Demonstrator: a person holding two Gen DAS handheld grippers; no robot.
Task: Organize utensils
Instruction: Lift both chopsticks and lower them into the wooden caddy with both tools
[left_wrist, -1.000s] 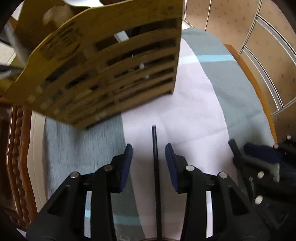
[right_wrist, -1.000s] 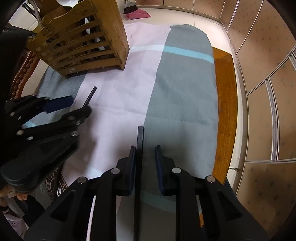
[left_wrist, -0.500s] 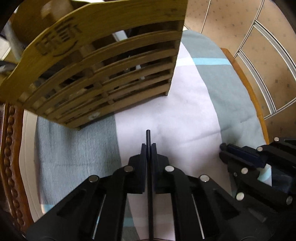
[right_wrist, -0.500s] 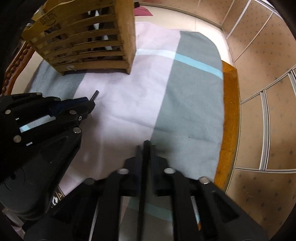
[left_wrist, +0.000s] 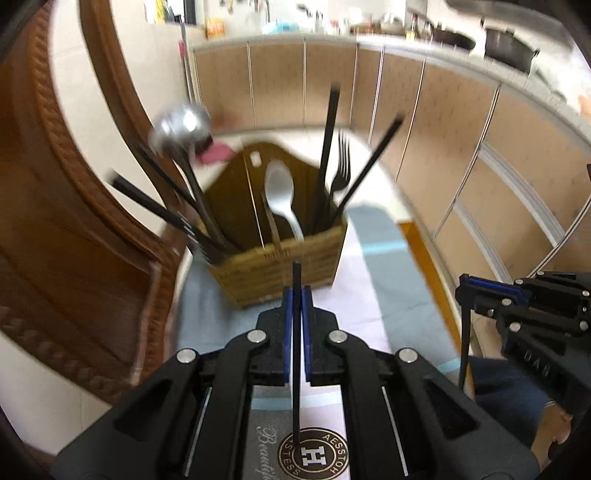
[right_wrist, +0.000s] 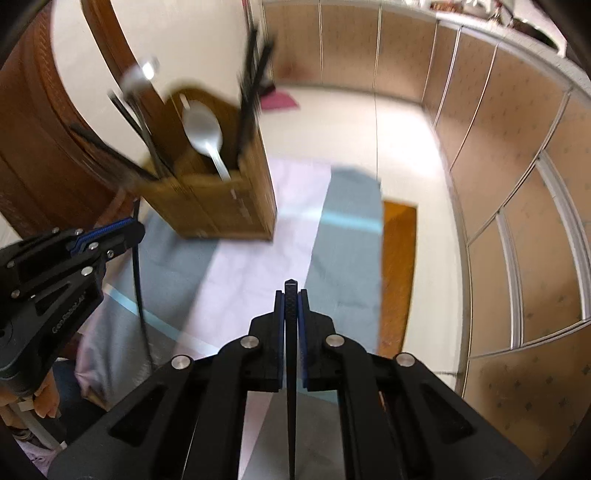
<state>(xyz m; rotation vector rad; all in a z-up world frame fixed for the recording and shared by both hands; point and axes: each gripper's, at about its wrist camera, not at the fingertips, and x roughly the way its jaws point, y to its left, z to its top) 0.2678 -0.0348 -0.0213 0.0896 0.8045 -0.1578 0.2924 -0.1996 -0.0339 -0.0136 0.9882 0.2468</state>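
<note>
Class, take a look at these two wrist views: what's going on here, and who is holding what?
A person is sorting utensils with two handheld grippers. The left gripper is clamped on one black chopstick, and the right gripper on another black chopstick, both held above the cloth-covered table. Ahead stands the wooden utensil holder, already holding a white spoon, a fork, a ladle and more chopsticks.

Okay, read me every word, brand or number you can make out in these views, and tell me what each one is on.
"AESSTOH", ringing a big "H": round emblem on the cloth.
"Beauti...", cut off: script beside that emblem.
"DAO", partly readable: body of the right gripper.
Marking on the left gripper body: too blurred.
Burnt mark on the wooden holder: unreadable.
</note>
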